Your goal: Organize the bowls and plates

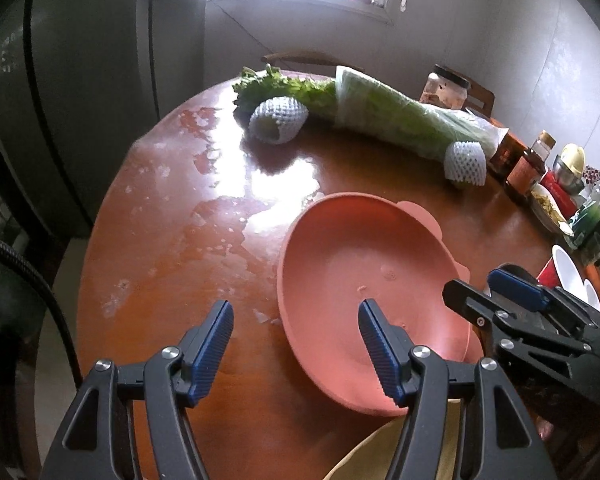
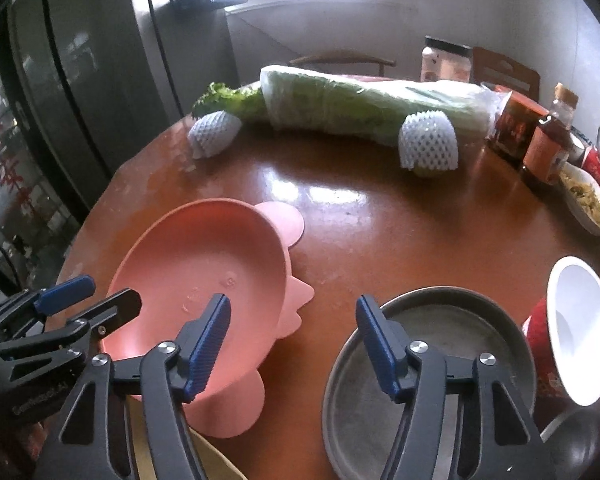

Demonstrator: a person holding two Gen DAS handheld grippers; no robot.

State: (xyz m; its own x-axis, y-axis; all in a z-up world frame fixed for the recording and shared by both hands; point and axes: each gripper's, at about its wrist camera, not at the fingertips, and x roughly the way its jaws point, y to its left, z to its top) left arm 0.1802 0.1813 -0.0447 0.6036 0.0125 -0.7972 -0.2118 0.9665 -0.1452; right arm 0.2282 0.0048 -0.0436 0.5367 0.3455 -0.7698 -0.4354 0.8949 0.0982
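Left wrist view: the left gripper (image 1: 296, 338) is seen with its jaws parted about halfway and nothing gripped; its right blue ribbed pad (image 1: 380, 354) hangs over the near part of a pink plastic bowl with small ear-like tabs (image 1: 364, 264), while the left pad is over the bare glossy brown round table (image 1: 172, 248). The pink bowl is stacked on a matching pink piece, near the table's near edge, with a yellow item (image 1: 428, 452) partly under it. From the right wrist view, the right gripper (image 2: 294, 338) is likewise held about half open and empty, above the strip of table between the pink bowl on the left and a shallow round grey metal plate (image 2: 452, 344) on the right; whether either pad touches a dish cannot be told. A white bowl with a red outside (image 2: 576, 332) is stacked at the near right, just beside the metal plate. At the far side a long cabbage in a clear plastic bag (image 2: 364, 108) lies across the table, with two fruits in white foam netting (image 2: 428, 140) in front of it, and jars and bottles (image 2: 544, 152) are crowded at the far right.
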